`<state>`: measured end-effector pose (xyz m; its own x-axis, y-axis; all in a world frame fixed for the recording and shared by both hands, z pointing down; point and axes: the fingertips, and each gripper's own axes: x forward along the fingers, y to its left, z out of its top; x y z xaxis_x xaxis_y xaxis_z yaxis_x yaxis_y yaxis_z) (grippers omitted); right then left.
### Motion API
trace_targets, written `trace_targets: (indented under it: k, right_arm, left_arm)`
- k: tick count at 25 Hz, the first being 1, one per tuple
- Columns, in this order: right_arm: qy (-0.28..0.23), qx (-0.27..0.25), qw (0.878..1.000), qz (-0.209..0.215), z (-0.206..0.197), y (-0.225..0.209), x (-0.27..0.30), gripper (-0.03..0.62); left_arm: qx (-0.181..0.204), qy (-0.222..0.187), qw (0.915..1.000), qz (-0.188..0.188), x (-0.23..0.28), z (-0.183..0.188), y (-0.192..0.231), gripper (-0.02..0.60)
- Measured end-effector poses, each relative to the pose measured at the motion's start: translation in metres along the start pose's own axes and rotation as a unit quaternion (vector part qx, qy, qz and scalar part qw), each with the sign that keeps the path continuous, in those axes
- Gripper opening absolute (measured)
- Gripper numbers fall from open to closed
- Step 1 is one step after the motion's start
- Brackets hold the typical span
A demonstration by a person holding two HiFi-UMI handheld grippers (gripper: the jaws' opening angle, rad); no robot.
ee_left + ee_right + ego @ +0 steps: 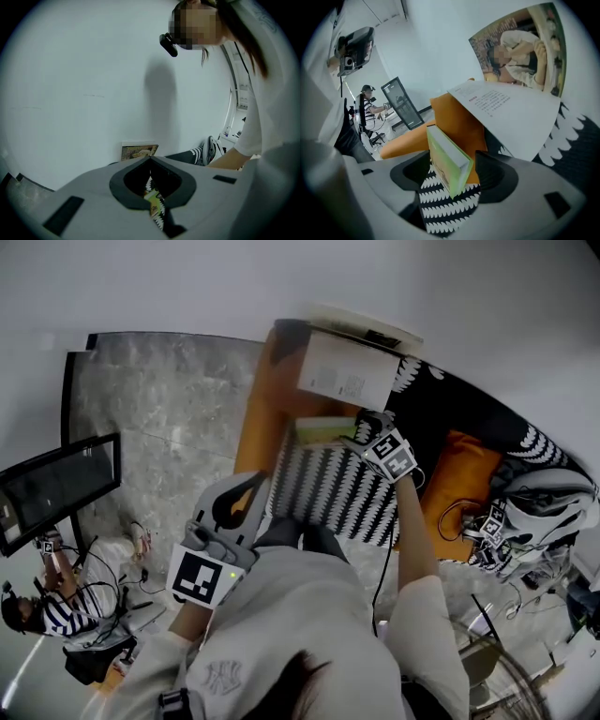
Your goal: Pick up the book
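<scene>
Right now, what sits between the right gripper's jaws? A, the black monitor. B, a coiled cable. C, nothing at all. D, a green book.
D: the right gripper view shows a green book standing on edge on the black-and-white patterned cloth, between the open jaws of the right gripper, with a gap on each side.

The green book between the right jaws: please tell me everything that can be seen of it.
The green book is thick, with a light green cover and a white page block, closed. It rests on the black-and-white patterned cloth, beside the orange cushion. The right gripper has its jaws open around it, pads not pressing.
</scene>
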<state>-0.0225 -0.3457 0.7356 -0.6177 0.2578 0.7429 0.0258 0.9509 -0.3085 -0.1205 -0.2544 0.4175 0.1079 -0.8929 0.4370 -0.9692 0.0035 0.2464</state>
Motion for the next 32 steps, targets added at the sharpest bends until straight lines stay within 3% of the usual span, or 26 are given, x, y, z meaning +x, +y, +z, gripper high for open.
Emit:
trace_targets:
  k: [6, 12, 16, 20, 26, 32]
  right_arm:
    - [0.017, -0.021, 1.0, 0.012, -0.012, -0.009, 0.025, 0.296]
    - [0.022, -0.009, 0.999, 0.03, -0.019, 0.002, 0.048, 0.295]
    - [0.047, -0.004, 0.997, 0.062, -0.035, 0.024, 0.059, 0.289]
    - [0.068, -0.023, 0.993, 0.093, -0.049, 0.055, 0.067, 0.244]
    - [0.044, 0.069, 0.994, 0.073, -0.05, 0.053, 0.058, 0.167]
    - [0.025, 0.109, 0.992, 0.056, -0.046, 0.055, 0.036, 0.158]
  left_arm:
    - [-0.012, 0.017, 0.9998, 0.002, 0.009, -0.01, 0.006, 0.009]
    - [0.002, 0.03, 0.9995, 0.001, 0.009, -0.02, 0.015, 0.009]
    - [-0.001, 0.03, 0.9995, 0.002, 0.011, -0.021, 0.016, 0.009]
    - [0.0, 0.032, 0.9995, -0.002, 0.008, -0.022, 0.012, 0.009]
    - [0.0, 0.024, 0.9997, 0.004, 0.001, -0.02, 0.012, 0.009]
    - [0.002, 0.006, 1.0, 0.004, -0.008, -0.013, 0.009, 0.009]
